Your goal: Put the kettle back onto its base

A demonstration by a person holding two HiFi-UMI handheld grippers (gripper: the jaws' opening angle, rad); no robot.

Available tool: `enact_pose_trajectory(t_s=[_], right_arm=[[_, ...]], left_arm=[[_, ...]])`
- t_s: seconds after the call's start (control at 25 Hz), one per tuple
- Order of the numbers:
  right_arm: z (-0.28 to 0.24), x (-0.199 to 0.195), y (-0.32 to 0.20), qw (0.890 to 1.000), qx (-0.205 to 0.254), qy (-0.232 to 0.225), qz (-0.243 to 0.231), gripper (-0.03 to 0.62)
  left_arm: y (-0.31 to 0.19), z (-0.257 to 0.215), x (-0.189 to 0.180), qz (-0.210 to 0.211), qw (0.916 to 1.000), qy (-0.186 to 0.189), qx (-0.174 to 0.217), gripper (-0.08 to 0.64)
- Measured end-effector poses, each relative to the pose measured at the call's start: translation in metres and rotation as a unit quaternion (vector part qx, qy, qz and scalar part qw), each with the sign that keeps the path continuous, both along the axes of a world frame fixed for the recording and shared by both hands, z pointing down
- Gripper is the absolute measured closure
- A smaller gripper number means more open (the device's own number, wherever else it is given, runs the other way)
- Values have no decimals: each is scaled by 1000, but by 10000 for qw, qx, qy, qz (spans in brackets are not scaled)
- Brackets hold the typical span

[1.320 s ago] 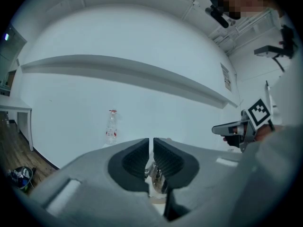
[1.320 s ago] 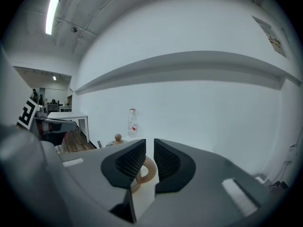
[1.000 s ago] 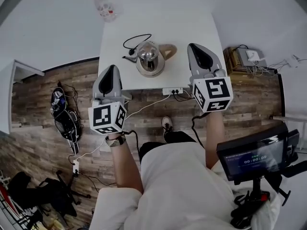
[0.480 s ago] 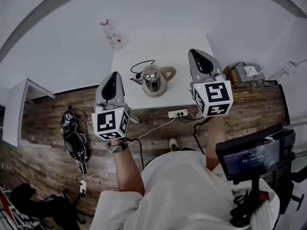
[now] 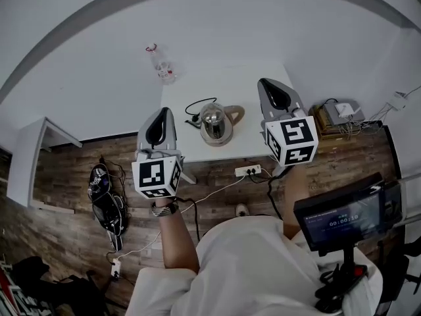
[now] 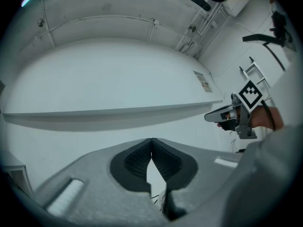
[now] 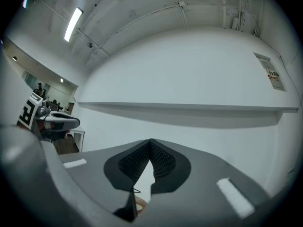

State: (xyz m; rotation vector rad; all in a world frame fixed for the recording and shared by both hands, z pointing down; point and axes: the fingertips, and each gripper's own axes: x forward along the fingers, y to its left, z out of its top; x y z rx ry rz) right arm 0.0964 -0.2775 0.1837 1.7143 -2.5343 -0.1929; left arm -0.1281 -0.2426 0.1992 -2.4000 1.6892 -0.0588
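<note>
- Head view, upper left: a clear plastic bottle (image 5: 162,64) with a red cap sits beyond the far left corner of the white table (image 5: 237,84). What is in it cannot be told.
- Left of centre, the left gripper (image 5: 163,112) hangs over the table's near left edge. Its claw is pressed together on nothing.
- At the centre the kettle (image 5: 214,124) stands upright on the table, with its tan handle to the right. Its shiny lid is on, so the inside is hidden. A black cord (image 5: 196,107) loops at its upper left. Whether the base is under it cannot be made out.
- Right of the kettle and apart from it, the right gripper (image 5: 268,84) has its claw pressed together too, and it is empty.
- The two gripper views alone show a white wall (image 6: 118,79) with a long ledge (image 6: 118,112) across it. The right gripper view adds a ceiling light strip (image 7: 73,22) at upper left.
</note>
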Motion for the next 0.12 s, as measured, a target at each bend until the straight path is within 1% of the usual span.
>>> enact_pose_trajectory(t_s=[0.12], right_arm=[[-1, -2, 3, 10000, -11, -13, 17, 589]], left_arm=[[0, -1, -3, -18, 10000, 53, -64, 554]])
